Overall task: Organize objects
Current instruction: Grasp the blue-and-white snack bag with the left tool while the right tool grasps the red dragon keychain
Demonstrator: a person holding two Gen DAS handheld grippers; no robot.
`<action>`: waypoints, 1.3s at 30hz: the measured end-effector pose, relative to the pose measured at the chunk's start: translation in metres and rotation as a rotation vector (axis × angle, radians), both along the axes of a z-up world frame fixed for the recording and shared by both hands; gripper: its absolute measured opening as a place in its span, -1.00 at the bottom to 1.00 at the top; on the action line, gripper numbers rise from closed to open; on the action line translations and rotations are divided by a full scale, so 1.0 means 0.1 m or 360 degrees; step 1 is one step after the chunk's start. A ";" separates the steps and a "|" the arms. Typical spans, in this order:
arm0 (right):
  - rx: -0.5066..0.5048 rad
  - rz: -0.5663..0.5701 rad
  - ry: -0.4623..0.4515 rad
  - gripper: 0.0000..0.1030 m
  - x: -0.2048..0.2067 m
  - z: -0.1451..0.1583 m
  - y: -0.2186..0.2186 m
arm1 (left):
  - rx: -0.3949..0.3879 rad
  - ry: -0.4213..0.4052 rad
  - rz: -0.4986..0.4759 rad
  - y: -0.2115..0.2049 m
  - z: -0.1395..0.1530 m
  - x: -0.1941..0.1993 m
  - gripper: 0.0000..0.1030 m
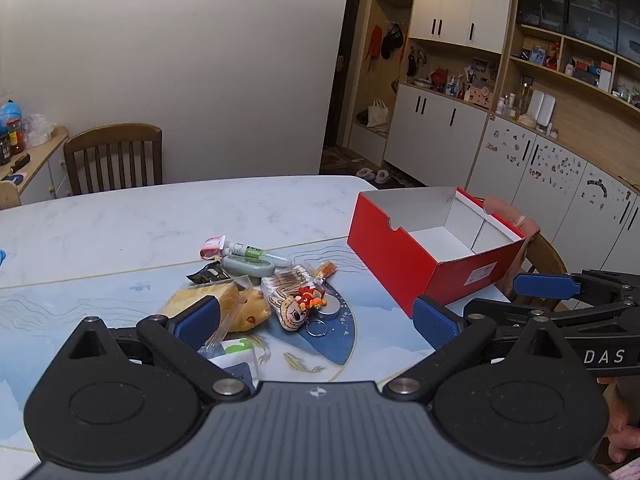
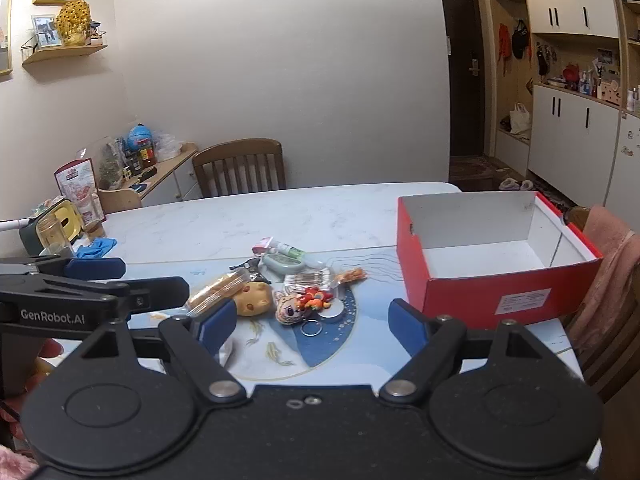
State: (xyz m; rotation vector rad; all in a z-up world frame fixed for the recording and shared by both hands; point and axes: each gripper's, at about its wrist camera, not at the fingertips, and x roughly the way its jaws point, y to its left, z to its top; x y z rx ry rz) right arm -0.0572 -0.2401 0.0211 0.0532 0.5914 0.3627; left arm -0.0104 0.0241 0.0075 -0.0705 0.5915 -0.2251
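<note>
A white marbled desk [image 2: 280,216] with a blue illustrated mat fills both wrist views, and two wooden chairs stand by it: one [image 2: 240,168] at the far edge against the wall, one [image 2: 600,280] at the right draped with a pink cloth. On the right part of the desk sits a red cardboard box [image 2: 492,256], open at the top, white inside and holding nothing that shows. Well apart from it, toward the middle of the mat, lies a loose pile of small objects [image 2: 288,284]: a wrapped biscuit packet [image 2: 216,292] beside a yellow squashy toy [image 2: 254,298], a bag of cotton swabs [image 1: 286,282], a grey-green case [image 1: 248,267] with a green-labelled tube [image 1: 256,252] behind it, a doll keychain [image 2: 290,310] with a metal ring, a flat round tin [image 2: 332,312] and an orange charm [image 1: 308,294]. The left gripper [image 1: 316,316] hangs above the near side of the pile, its jaws spread wide with nothing between them. The right gripper [image 2: 308,324] hangs alongside it, jaws likewise apart and gripping nothing. A blue glove [image 2: 96,248] lies at the left end of the desk.
</note>
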 end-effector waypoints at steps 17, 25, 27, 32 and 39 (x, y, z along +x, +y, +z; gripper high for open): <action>-0.0069 0.0123 0.0017 0.61 0.19 -0.08 0.30 | 0.0038 0.0013 -0.0043 0.42 -0.15 0.16 1.00; -0.0163 0.0107 0.0093 0.61 0.47 -0.32 0.38 | 0.0272 0.0112 -0.0215 0.60 -0.63 0.34 0.99; -0.0184 0.0104 0.0113 0.61 0.55 -0.39 0.40 | 0.0318 0.0136 -0.0247 0.63 -0.77 0.39 1.00; -0.0219 0.0080 0.0174 0.61 0.76 -0.55 0.46 | 0.0343 0.0215 -0.0266 0.74 -1.03 0.58 0.99; -0.0250 0.0083 0.0246 0.60 1.10 -0.77 0.61 | 0.0372 0.0286 -0.0322 0.79 -1.29 0.77 0.99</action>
